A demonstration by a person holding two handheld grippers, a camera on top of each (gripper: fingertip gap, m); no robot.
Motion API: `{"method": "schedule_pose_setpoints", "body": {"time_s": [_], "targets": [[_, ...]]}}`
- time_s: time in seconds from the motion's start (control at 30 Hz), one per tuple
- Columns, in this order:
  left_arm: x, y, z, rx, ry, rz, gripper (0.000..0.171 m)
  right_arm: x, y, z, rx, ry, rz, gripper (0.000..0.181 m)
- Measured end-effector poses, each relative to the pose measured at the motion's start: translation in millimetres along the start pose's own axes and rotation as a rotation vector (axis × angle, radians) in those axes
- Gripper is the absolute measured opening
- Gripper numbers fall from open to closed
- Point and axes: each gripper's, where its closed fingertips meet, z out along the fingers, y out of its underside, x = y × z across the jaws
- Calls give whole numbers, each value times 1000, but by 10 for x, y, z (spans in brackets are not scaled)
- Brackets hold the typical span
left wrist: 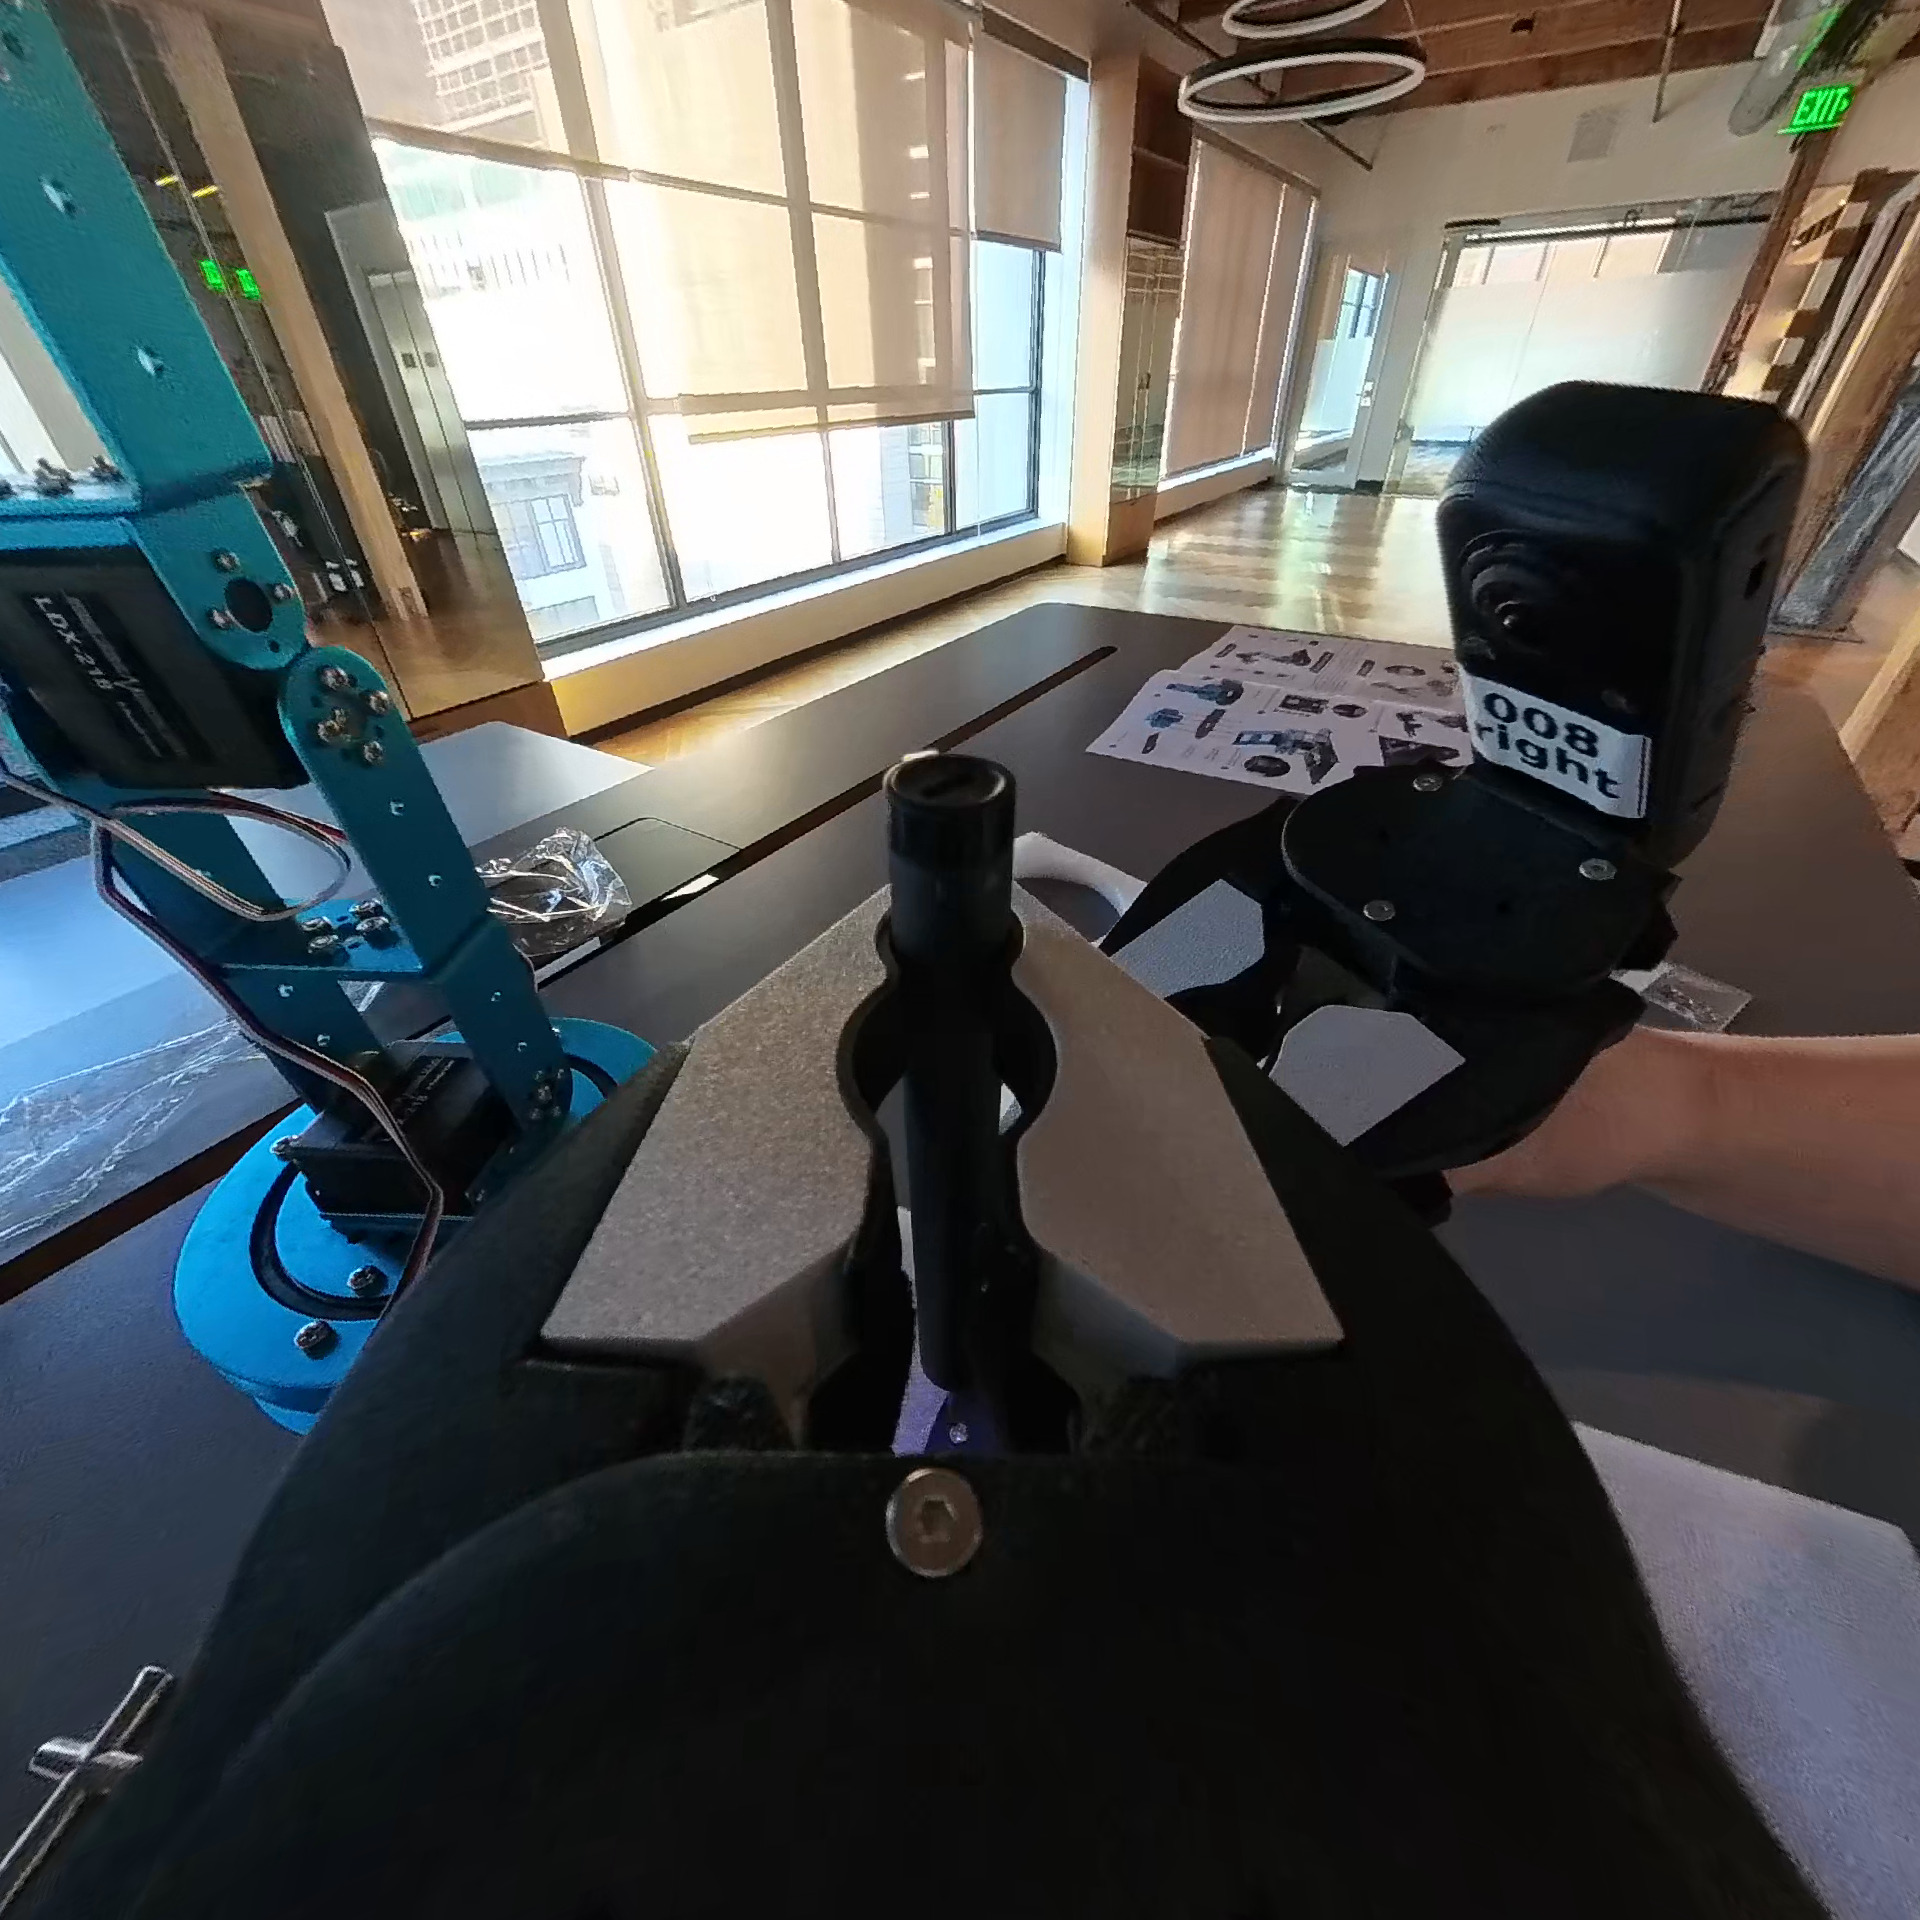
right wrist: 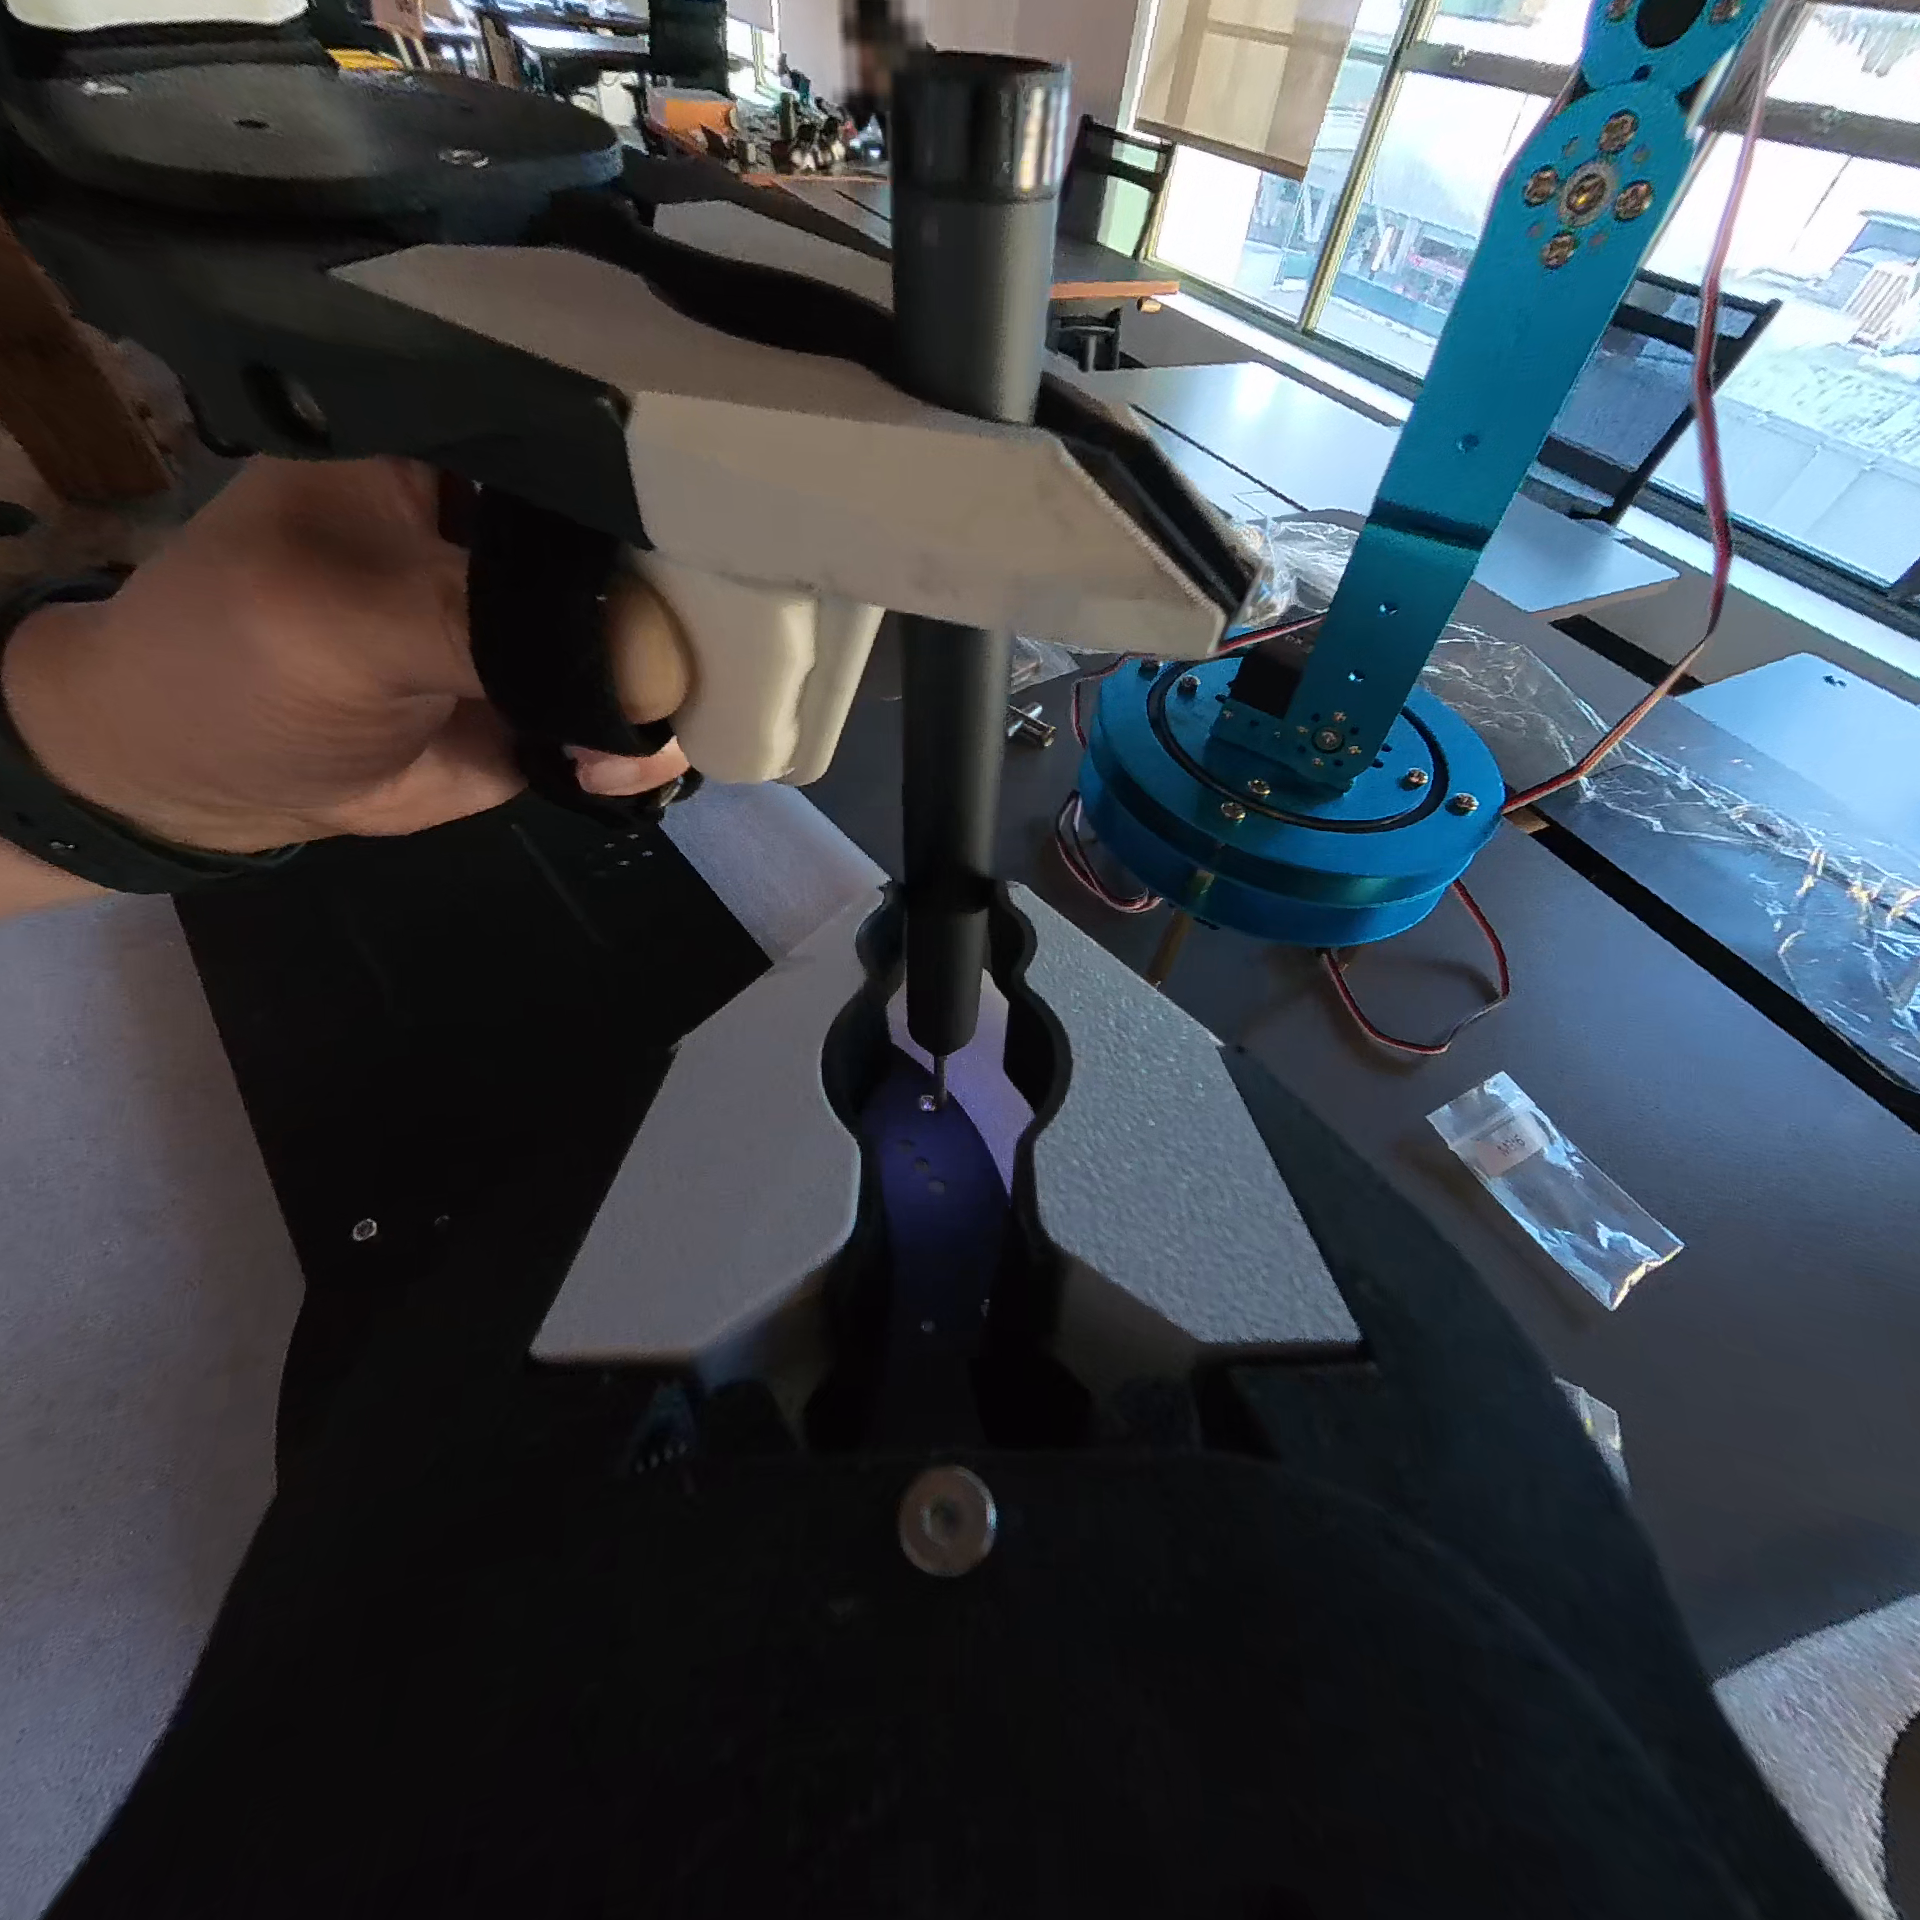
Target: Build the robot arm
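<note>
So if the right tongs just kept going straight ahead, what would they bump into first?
Probably the black screwdriver, standing upright right at the tips of the right tongs, its point on the purple strip they hold.

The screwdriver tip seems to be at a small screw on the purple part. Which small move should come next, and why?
Probably a gentle press straight down. The left gripper is shut on the black screwdriver, which stands upright with its thin tip at a small screw on the purple part held by the right gripper. Whether the tip is seated is too small to tell.
</note>
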Motion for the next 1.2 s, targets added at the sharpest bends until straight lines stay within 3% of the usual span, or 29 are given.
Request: {"method": "schedule_pose_setpoints", "body": {"time_s": [1.2], "targets": [[11, -4, 30, 22, 20, -16, 8, -3, 23, -5, -14, 8, -20, 14]]}}
